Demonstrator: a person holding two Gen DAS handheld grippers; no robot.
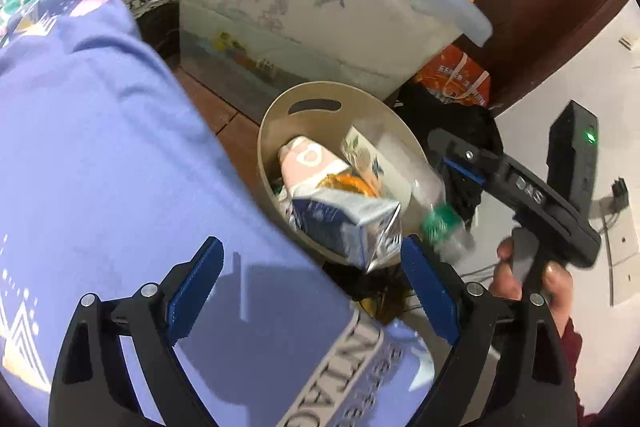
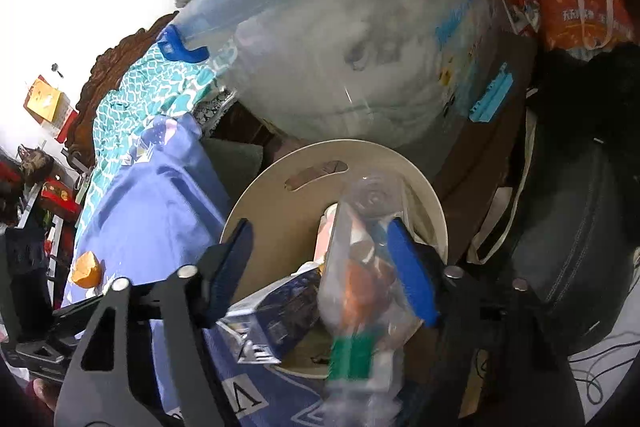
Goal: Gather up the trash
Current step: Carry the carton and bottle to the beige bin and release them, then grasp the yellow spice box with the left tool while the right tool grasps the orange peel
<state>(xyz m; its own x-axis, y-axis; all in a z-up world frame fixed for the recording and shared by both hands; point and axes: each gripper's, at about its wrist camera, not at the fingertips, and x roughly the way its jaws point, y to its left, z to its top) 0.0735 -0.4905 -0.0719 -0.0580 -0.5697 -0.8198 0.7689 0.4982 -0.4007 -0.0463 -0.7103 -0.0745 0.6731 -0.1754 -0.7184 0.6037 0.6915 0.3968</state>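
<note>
Beige bin point(image 1: 276, 131) sits on the floor beside the bed, under a big clear storage box point(image 1: 320, 7). Already inside: a pink carton point(image 1: 308, 163), a flattened blue-and-silver milk carton point(image 1: 352, 227) leaning over the near rim, orange peel. Right gripper point(image 2: 320, 263) hangs over the bin mouth, fingers wide apart; a clear plastic bottle point(image 2: 360, 267) with a green label appears blurred between them, touching the right finger at most, so it looks loose, likely falling, not clamped. Left gripper point(image 1: 312, 287) hovers over the purple bedsheet point(image 1: 100, 147), fingers open, holding nothing. A piece of orange peel point(image 2: 86, 269) lies on the sheet, not yet collected. Risks: the bottle could strike the protruding milk carton and bounce out onto the floor; the bin looks nearly full, so added trash may spill.
</note>
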